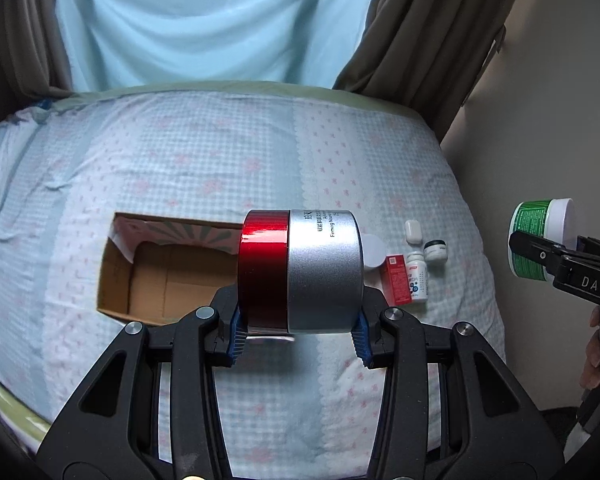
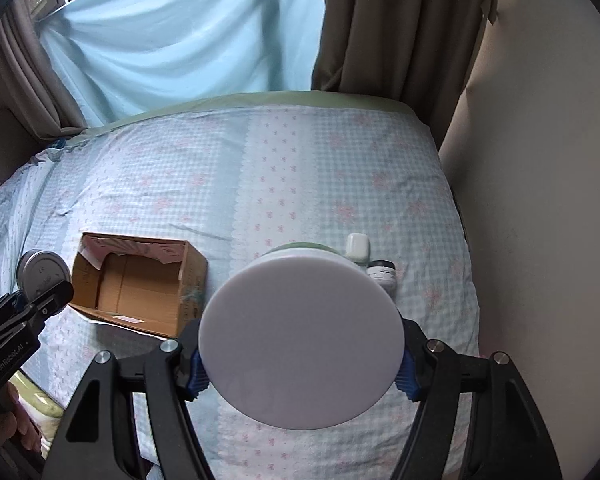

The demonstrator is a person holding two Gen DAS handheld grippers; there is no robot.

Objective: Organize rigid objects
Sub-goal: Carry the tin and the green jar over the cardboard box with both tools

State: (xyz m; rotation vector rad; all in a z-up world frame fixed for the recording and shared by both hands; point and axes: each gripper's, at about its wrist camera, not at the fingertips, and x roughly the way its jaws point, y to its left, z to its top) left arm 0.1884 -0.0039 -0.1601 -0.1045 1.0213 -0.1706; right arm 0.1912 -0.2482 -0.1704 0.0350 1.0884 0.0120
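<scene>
Left gripper point(image 1: 298, 334): jaws clamped on a red-and-silver jar point(image 1: 300, 270), held sideways in the air above the bed point(image 1: 180, 160). Right gripper point(image 2: 300, 374): jaws clamped on a green tub with a white lid point(image 2: 300, 344), also held aloft. Beyond, on the bedspread: an open cardboard box point(image 2: 140, 284), empty. To its right, small bottles point(image 1: 418, 276) and a red carton point(image 1: 398, 280), close together.

You are holding both grippers up above the bed, each angled steeply downward. Your left gripper point(image 1: 299, 334) is clamping its blue pads point(image 1: 236, 340) on the two flat ends of the red and silver jar point(image 1: 300, 270), which is lying sideways between them. Your right gripper point(image 2: 302, 372) is gripping the white-lidded green tub point(image 2: 300, 336) by its sides, lid facing the camera. Your fingers point(image 1: 592, 364) are wrapping the right handle.
</scene>
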